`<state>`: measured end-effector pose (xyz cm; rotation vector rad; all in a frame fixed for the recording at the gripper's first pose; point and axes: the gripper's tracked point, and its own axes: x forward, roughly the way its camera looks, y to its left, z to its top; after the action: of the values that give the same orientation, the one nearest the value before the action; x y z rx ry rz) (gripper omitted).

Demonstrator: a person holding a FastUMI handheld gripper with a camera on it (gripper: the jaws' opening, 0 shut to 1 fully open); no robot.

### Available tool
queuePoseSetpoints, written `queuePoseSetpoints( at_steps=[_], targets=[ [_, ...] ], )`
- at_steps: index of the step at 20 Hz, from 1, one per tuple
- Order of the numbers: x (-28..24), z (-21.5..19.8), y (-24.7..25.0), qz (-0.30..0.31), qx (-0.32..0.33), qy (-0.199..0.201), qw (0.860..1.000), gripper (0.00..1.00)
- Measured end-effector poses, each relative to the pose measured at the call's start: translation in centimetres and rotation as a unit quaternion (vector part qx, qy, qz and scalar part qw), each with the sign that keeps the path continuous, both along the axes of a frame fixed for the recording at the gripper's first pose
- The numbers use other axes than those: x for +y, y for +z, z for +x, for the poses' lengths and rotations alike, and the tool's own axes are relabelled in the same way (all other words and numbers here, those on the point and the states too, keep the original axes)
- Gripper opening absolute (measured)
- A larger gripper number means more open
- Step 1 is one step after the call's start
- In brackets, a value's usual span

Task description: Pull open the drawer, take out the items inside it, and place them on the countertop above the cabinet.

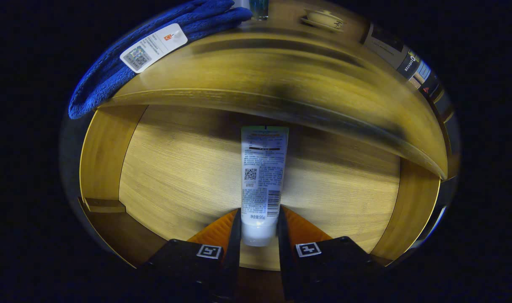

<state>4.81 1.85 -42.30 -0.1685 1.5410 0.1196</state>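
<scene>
The wooden drawer [184, 176] stands pulled open below the countertop [281, 71]. A white tube [262, 176] with printed text and a barcode points away from me over the drawer floor. Its capped end sits between my two fingers, which press on it from both sides, so my gripper [259, 229] is shut on the tube. A blue towel [125, 63] with a white tag lies on the countertop to the left, hanging a little over its front edge.
At the back of the countertop stand a glass [259, 9] and a small lidded cup on a saucer [323, 19]. A dark box [407, 59] lies along the right side. The drawer's side walls rise left and right of the tube.
</scene>
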Motion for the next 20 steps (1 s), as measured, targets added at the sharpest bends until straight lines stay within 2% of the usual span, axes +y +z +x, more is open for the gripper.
queuePoseSetpoints(
  at_steps=[5, 11, 14, 17, 20],
  targets=[
    [0.0, -0.1, 2.9, 0.036, -0.028, 0.002, 0.999, 0.50],
    [0.2, -0.2, 10.8, 0.066, -0.094, 0.028, 0.993, 0.50],
    [0.1, -0.4, 12.3, 0.065, -0.112, 0.049, 0.990, 0.50],
    [0.7, -1.7, 14.2, 0.085, -0.117, 0.043, 0.988, 0.50],
    [1.5, -2.3, 15.8, 0.096, -0.165, 0.052, 0.980, 0.50]
  ],
)
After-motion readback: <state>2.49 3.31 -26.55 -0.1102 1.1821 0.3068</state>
